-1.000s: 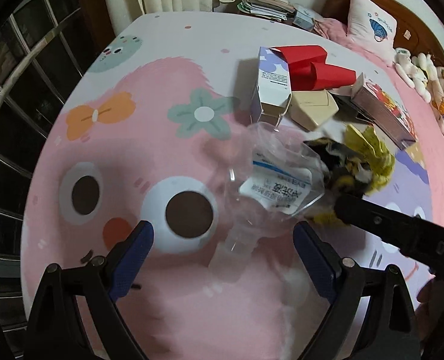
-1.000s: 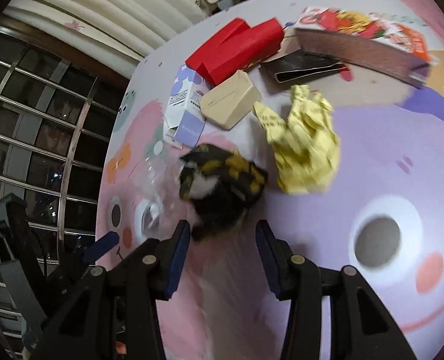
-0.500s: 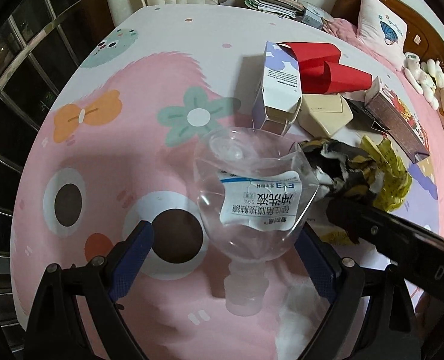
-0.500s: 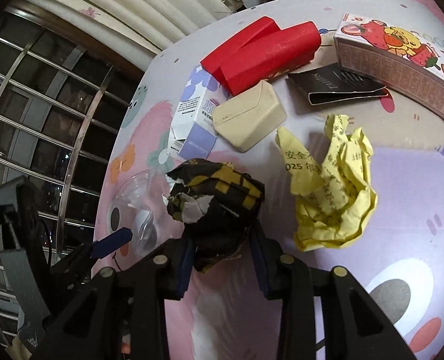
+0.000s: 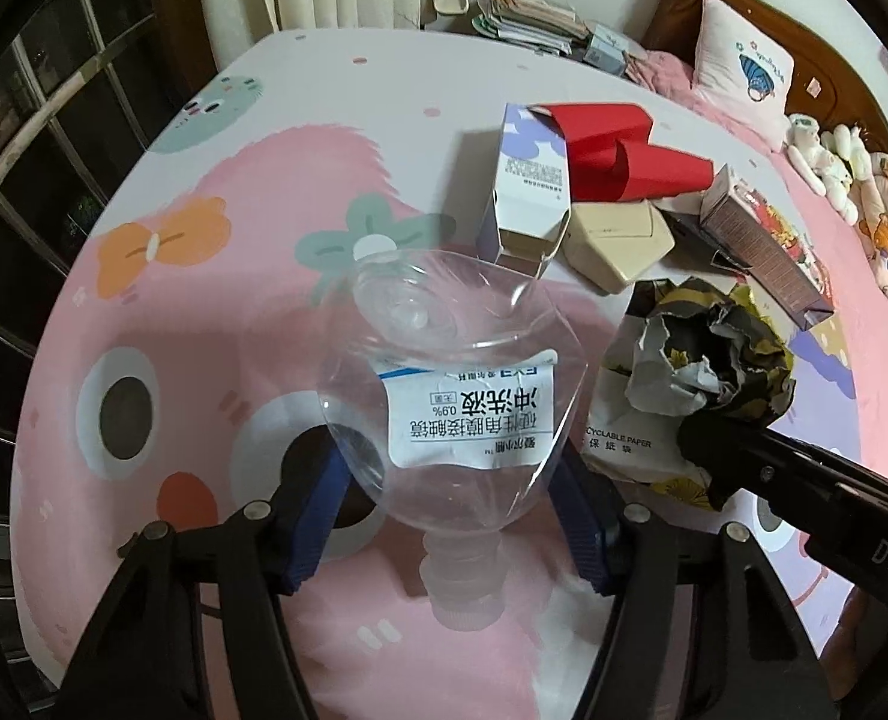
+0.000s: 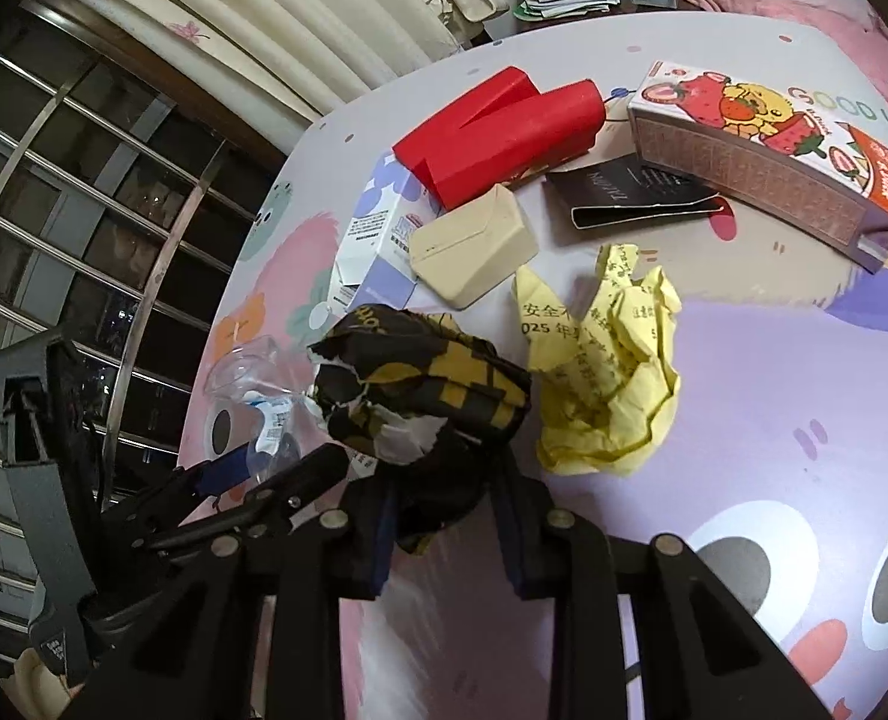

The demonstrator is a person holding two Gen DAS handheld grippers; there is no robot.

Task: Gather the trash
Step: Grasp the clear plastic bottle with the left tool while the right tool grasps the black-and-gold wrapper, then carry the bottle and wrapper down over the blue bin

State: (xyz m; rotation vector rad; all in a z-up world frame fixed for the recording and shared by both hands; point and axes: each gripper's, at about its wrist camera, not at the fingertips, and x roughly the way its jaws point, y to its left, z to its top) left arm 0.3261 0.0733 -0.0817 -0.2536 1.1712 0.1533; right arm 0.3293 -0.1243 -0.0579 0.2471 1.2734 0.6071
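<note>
Trash lies all over the pink bed (image 5: pixel 216 324), and both grippers are picking some up. In the left wrist view, the left gripper (image 5: pixel 450 495) has a clear bottle (image 5: pixel 444 378) between its blue pads, neck toward the camera. The jaws are closing, and the pads look like they touch the bottle's sides. To do this well, I think it should squeeze slowly, because the thin plastic could bend and pop out. To the right, a black arm reaches to a dark wad (image 5: pixel 708 354) of paper. Far from the camera sit one white box (image 5: pixel 531 192), one red box (image 5: pixel 618 150), one tan box (image 5: pixel 621 240) and one long box (image 5: pixel 762 240) with pictures on it. In the right wrist view, the right gripper (image 6: pixel 450 531) has the dark wad (image 6: pixel 426 390) between its pads. Its jaws are closing too, and they pinch the low part of the wad. I think it should hold tight before it lifts, since crumpled paper slips easily. Just right of the wad lies one yellow paper (image 6: pixel 606 372), not held. Farther off I count the same four boxes and one flat black sleeve (image 6: pixel 630 195). At the left edge, the left gripper shows with the one bottle.
</note>
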